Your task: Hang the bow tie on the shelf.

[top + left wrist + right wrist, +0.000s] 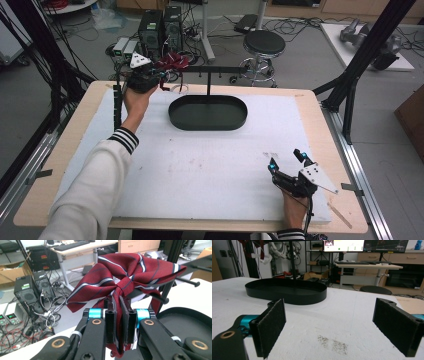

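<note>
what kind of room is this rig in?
Most likely a robotics or electronics lab: computer towers and tangled cables on the floor, bench power supplies, and desks with monitors behind the table.

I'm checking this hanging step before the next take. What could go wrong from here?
1. The left tool pinches the bow tie on a thin strip below the knot; the cloth may slip out.
2. The tie is beside the rack's pegs; its loose strap may snag on one.
3. If dropped at the far edge of the table, it may fall among the cables on the floor.
</note>
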`<move>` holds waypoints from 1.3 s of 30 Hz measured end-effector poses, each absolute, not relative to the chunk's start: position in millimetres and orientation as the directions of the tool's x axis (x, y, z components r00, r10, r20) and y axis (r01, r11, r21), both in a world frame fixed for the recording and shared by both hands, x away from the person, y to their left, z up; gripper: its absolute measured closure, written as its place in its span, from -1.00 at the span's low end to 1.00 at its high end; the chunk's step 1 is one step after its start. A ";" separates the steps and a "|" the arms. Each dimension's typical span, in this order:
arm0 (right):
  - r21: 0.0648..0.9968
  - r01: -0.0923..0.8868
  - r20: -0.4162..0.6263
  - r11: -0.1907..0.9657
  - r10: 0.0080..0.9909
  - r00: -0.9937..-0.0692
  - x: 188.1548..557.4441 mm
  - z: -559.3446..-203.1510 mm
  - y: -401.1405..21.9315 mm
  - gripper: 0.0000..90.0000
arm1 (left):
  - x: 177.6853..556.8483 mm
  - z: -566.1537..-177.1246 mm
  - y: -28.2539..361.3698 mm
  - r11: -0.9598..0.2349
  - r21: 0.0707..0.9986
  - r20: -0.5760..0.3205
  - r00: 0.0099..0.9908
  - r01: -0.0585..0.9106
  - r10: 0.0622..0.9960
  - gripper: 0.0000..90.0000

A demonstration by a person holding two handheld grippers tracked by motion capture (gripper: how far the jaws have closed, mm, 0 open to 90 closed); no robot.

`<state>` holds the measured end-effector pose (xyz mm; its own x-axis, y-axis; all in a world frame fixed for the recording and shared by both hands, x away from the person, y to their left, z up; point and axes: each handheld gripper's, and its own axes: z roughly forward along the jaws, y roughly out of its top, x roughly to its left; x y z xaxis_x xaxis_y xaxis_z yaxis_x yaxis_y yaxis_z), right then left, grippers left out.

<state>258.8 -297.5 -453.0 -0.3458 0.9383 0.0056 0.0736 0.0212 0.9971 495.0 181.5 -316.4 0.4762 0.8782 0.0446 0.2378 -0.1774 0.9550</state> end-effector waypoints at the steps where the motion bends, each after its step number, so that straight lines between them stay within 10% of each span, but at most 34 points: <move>1: 0.997 0.074 0.006 0.021 0.938 -0.346 258.8 -453.0 -297.5 -0.77 | 493.9 -316.8 182.5 -0.174 0.956 0.042 0.475 0.237 0.879 0.85; 24: 0.997 0.072 0.006 0.020 0.938 -0.346 258.6 -453.0 -297.7 -0.77 | 472.8 -317.2 184.6 -0.249 0.927 0.063 0.539 0.280 0.840 0.64; 39: 0.998 0.066 0.006 0.017 0.939 -0.344 258.5 -453.1 -298.2 -0.77 | 448.8 -316.3 201.7 -0.191 0.954 -0.022 0.692 0.230 0.721 -0.55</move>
